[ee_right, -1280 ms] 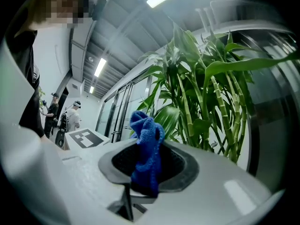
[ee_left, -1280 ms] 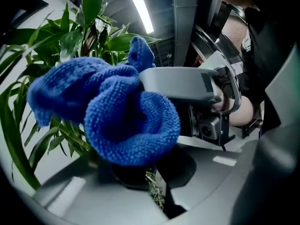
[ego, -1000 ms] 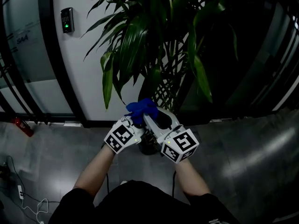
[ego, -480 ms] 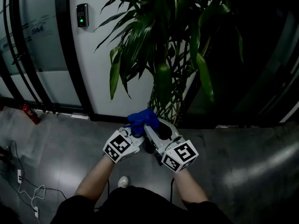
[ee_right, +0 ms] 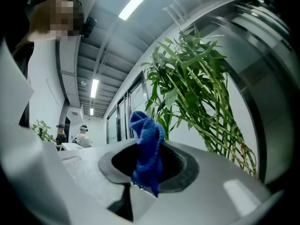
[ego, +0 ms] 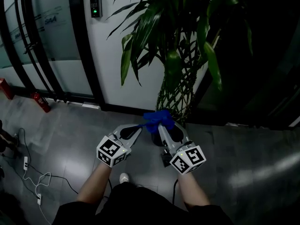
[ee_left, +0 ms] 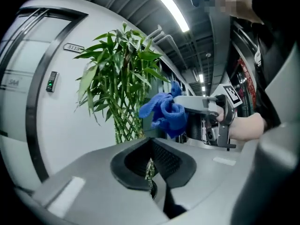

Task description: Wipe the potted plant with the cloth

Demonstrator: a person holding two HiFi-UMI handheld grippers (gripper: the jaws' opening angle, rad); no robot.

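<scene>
Cloth (ego: 156,118) between jaws of right tool (ego: 161,125)

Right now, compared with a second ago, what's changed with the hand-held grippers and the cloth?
The left hand-held gripper has pulled back leftward, away from the blue cloth. The right hand-held gripper still clamps the cloth near the potted plant.

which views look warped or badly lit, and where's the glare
Head view: dim overall, right side nearly black, pale glare on the glossy floor. Left gripper view: fisheye bends the wall, ceiling strip light blown out. Right gripper view: same curving; blue cloth sharp, potted plant evenly lit.
</scene>
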